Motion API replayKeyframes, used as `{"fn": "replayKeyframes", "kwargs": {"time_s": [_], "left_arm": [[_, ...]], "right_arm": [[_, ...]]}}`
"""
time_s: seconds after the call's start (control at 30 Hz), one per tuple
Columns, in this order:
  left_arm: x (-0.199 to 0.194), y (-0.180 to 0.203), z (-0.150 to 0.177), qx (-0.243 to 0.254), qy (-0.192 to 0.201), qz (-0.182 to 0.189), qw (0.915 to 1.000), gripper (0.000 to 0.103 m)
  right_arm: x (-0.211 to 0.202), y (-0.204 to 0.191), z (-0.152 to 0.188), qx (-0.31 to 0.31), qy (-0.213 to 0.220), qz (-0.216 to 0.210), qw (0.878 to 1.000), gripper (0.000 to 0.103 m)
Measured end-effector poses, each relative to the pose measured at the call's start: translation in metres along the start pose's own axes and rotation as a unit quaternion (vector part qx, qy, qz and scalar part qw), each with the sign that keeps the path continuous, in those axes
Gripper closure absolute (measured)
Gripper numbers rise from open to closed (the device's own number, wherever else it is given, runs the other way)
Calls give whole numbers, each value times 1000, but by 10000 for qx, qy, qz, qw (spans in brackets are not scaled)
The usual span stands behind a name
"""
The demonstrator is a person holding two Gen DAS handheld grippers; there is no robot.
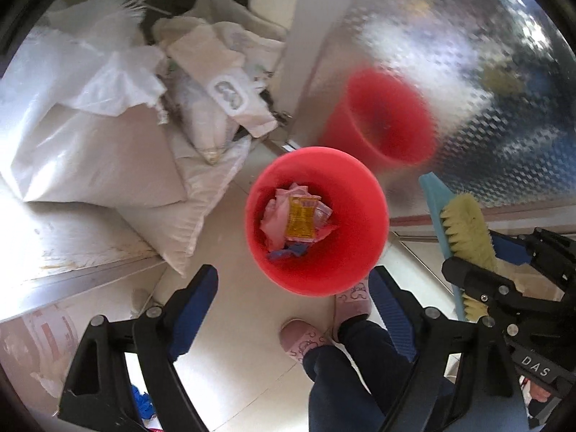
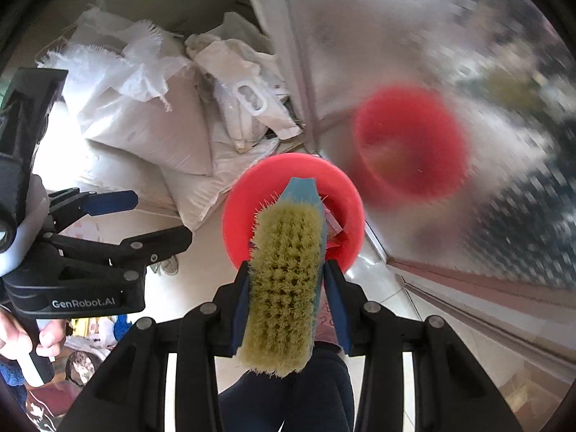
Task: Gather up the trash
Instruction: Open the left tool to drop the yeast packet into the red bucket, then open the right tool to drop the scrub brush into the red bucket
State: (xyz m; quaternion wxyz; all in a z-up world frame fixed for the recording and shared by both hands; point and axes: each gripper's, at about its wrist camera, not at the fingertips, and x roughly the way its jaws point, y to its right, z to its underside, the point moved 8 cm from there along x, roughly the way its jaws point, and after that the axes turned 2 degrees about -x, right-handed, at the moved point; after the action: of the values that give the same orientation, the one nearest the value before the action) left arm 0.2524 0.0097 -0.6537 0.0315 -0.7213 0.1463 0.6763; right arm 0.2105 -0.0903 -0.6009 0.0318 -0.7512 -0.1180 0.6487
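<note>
A red bucket (image 1: 324,273) stands on the tiled floor straight below my left gripper (image 1: 293,309). It holds a yellow wrapper (image 1: 301,221) on top of pink and blue scraps. My left gripper is open with nothing between its blue pads. My right gripper (image 2: 288,309) is shut on a scrubbing brush (image 2: 284,288) with a light blue back and yellow bristles, whose front end reaches over the bucket (image 2: 244,194). The right gripper (image 1: 468,252) and the brush (image 1: 464,230) also show at the right of the left wrist view, and the left gripper (image 2: 163,214) at the left of the right wrist view.
White woven sacks (image 1: 90,136) are piled left of and behind the bucket. A shiny patterned metal panel (image 1: 486,72) rises on the right and mirrors the bucket. The person's pink slippers (image 1: 302,338) and dark trouser legs stand just before the bucket. A blue glove (image 1: 142,403) lies at lower left.
</note>
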Motion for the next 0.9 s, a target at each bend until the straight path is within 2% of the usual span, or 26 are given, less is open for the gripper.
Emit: {"fn": "replayKeyframes", "kwargs": {"time_s": [0.4,0.5,0.57,0.6,0.63,0.73,0.9], "left_arm": [[-11,-36,14,-565,84,-112,9983,19],[-14,-39,16,-580,108,-165,9981,19],[-17,-39,17,-551,115,-213,9982,19],[-18,-39,19,-547,112,-248,9981,19],[-20,-40,20,-547,88,-258,9981,19],[-32,-36,25,-410,26,-256,9988,19],[-73,-27,33,-280,163,-378,9988,19]], "right_arm": [[10,-26,-17,-747,-36,36,9972,66],[12,-29,-18,-857,-79,95,9962,66],[13,-30,-17,-873,-137,132,9960,56],[13,-31,-17,-882,-148,170,9958,38],[11,-30,-16,-910,-110,296,9954,30],[1,-31,-15,-1019,-8,410,9940,24],[-30,-33,-10,-1078,-44,398,9934,22]]}}
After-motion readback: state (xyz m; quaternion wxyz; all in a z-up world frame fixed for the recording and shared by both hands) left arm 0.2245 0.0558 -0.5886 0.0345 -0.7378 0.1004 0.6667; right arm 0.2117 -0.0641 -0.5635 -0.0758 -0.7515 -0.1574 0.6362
